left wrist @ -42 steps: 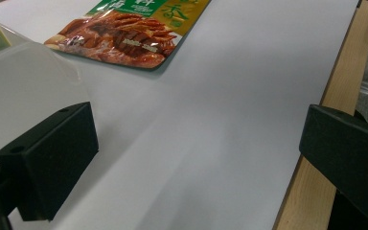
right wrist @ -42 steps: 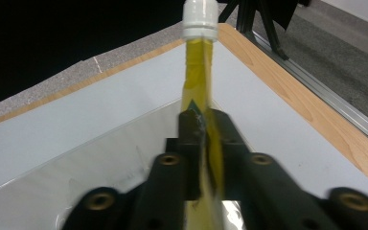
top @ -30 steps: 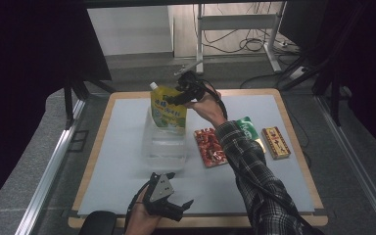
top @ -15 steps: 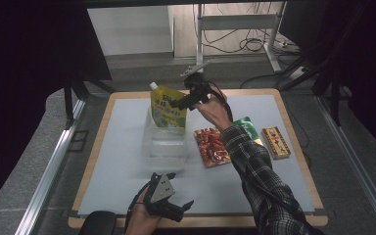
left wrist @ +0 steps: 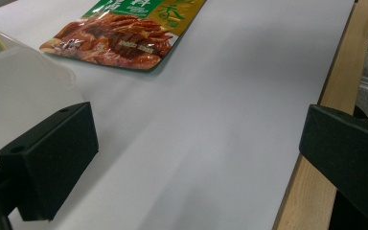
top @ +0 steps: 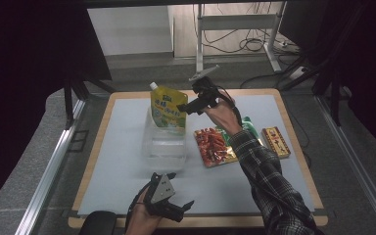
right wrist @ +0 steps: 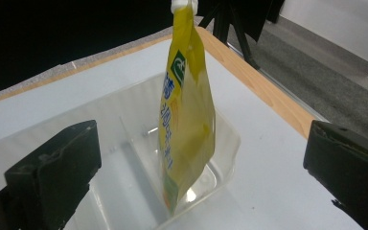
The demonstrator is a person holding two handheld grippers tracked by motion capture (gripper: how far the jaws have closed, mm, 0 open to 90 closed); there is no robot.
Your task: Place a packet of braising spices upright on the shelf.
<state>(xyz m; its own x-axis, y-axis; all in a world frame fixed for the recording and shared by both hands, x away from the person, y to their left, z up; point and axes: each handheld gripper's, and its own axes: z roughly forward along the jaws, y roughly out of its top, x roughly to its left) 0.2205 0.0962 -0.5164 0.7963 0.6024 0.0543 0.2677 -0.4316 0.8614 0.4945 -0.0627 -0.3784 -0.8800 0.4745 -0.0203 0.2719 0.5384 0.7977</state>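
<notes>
A yellow spout pouch [top: 168,110] stands upright in a clear plastic container [top: 164,147] at the middle of the white mat. My right gripper [top: 182,107] hovers just to the pouch's right, level with its upper half. Its jaws have just been opening and now stand wide, holding nothing. In the right gripper view the pouch [right wrist: 187,120] leans in the container [right wrist: 120,139] ahead of my right gripper [right wrist: 203,151], apart from both jaws. My left gripper [top: 181,191] rests low at the mat's near edge. In its own view my left gripper [left wrist: 196,143] is open over bare mat.
A red snack packet [top: 213,146] lies right of the container, overlapping a green packet [top: 247,122]. A small yellow and red box [top: 275,141] sits farther right. The wooden table edge [left wrist: 306,191] runs beside my left gripper. The red packet [left wrist: 120,40] lies ahead of it.
My right gripper has let go of the pouch's top and drawn back to the right. The pouch stays standing in the container. My left gripper has not moved.
</notes>
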